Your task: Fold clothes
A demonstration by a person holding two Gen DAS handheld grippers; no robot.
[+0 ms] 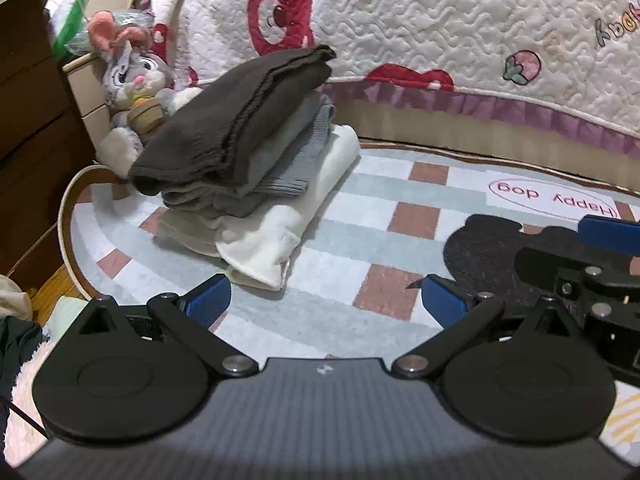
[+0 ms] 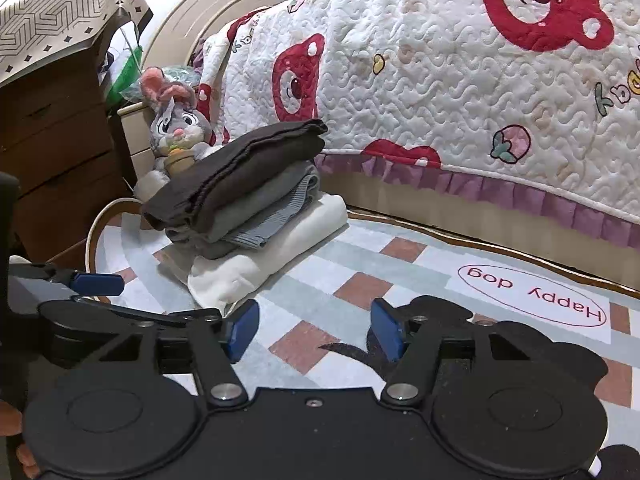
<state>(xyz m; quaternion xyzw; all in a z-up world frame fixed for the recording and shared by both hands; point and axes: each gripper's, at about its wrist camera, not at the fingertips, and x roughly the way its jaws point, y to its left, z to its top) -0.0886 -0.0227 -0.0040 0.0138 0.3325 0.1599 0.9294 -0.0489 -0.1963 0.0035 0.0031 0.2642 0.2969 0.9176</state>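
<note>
A stack of folded clothes (image 1: 244, 160) rests on the checked rug (image 1: 360, 216): a dark brown piece on top, grey ones under it, a cream one at the bottom. The right wrist view shows the same stack (image 2: 248, 208) at centre left. My left gripper (image 1: 326, 300) hovers over the rug just in front of the stack, open, with nothing between its blue pads. My right gripper (image 2: 314, 332) is also open and empty, a little to the right of the stack over the rug (image 2: 360, 280). Each gripper shows at the edge of the other's view.
A plush rabbit (image 1: 132, 80) leans behind the stack beside a brown chest of drawers (image 1: 32, 92). A bed with a quilted bear-print cover (image 1: 440, 32) runs along the far side of the rug. More fabric lies at the lower left (image 1: 20, 320).
</note>
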